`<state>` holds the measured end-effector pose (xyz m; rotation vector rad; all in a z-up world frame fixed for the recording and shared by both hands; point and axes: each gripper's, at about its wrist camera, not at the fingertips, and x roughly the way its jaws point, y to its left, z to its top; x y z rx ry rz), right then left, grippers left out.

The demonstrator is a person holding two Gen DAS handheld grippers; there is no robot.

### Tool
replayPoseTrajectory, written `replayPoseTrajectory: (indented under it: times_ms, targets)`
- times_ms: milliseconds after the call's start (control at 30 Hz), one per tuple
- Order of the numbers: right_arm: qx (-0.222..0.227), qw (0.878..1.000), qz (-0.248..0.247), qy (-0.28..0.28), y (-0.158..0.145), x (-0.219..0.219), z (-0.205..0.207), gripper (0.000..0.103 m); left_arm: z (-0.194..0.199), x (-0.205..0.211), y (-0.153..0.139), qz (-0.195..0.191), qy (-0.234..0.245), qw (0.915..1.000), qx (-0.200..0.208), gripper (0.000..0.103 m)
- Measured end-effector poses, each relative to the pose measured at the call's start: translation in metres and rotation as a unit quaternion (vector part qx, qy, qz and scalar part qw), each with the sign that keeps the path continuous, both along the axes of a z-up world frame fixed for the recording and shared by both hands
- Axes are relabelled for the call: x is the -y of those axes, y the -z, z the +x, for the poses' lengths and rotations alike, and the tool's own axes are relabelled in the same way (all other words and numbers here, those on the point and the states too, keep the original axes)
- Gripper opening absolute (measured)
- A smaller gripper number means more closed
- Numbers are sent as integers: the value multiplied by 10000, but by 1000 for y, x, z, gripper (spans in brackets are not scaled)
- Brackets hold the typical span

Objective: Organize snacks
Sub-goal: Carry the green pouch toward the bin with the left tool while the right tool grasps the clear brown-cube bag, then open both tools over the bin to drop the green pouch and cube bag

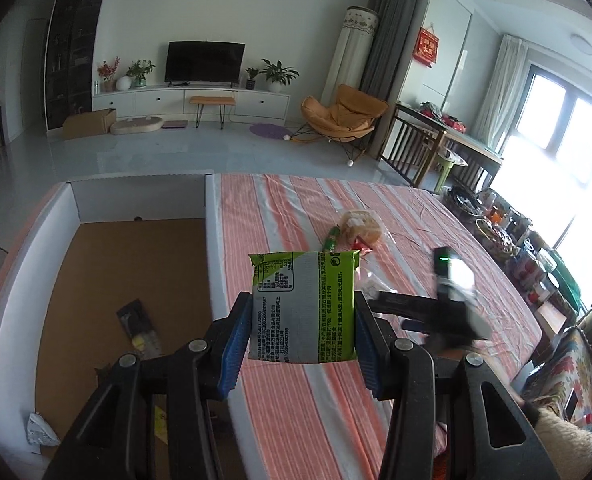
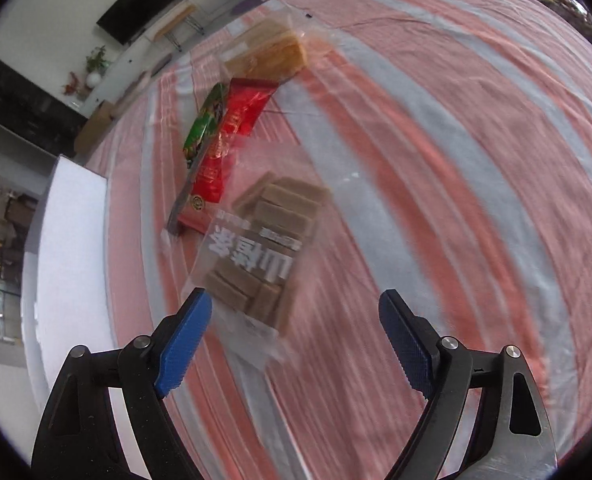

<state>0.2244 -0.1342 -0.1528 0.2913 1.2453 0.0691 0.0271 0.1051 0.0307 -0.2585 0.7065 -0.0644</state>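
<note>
My left gripper [image 1: 303, 320] is shut on a green and silver snack packet [image 1: 296, 280] and holds it upright above the striped tablecloth [image 1: 396, 204], beside the right wall of a white cardboard box [image 1: 212, 240]. My right gripper [image 2: 295, 298] is open and points down over a clear bag of brown bars [image 2: 264, 240], with nothing between its pads. Beyond that bag lie a red packet [image 2: 224, 152], a green packet [image 2: 204, 124] and a bag of sliced cake [image 2: 272, 52]. In the left wrist view the right gripper [image 1: 448, 308] shows as a dark blur.
The box has a brown floor with a dark packet [image 1: 138, 324] and a white wrapper [image 1: 38, 434] in it. Baskets and jars [image 1: 508, 240] crowd the table's right edge. A patterned cushion [image 1: 568, 368] lies lower right.
</note>
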Motion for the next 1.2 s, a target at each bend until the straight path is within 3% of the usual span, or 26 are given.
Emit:
replayPoseTrajectory:
  times_ms: [133, 200, 267, 300, 333, 367, 500, 600, 733, 833, 1033, 1200]
  targets:
    - [350, 9950, -936, -70, 7, -41, 8, 92, 2, -6, 6, 70, -65, 9998, -146, 47]
    - [497, 9924, -1097, -234, 8, -45, 3, 92, 2, -6, 9, 87, -98, 9997, -223, 47]
    - [617, 9914, -1091, -364, 6, -38, -5, 85, 0, -6, 13, 93, -114, 9996, -256, 47]
    - [725, 9906, -1057, -482, 4, -35, -10, 67, -2, -6, 15, 92, -128, 9995, -262, 47]
    - [752, 9899, -1062, -566, 1, -31, -16, 58, -3, -5, 17, 85, -138, 9995, -272, 47]
    - [720, 9903, -1018, -615, 0, -26, -19, 56, -5, -5, 19, 63, -145, 9994, -297, 47]
    - [734, 9940, -512, -630, -6, 1, -38, 54, -9, -5, 25, -99, -137, 9991, -383, 47]
    - [789, 9958, 194, -430, -7, 32, -60, 53, -13, -3, 25, -143, -114, 9992, -363, 47]
    - [945, 9905, 978, -210, -14, 64, -83, 53, -17, -4, 21, -139, -145, 9992, -348, 47]
    - [1166, 9846, 1282, -223, -32, 75, -96, 53, -21, -12, 17, -121, -266, 9990, -352, 47]
    - [1727, 9641, 1876, -737, -104, 54, -119, 53, -32, -45, 8, 10, -682, 9971, -330, 47]
    - [2120, 9295, 2361, -1877, -176, -23, -141, 53, -44, -88, 6, 164, -1238, 9915, -357, 47]
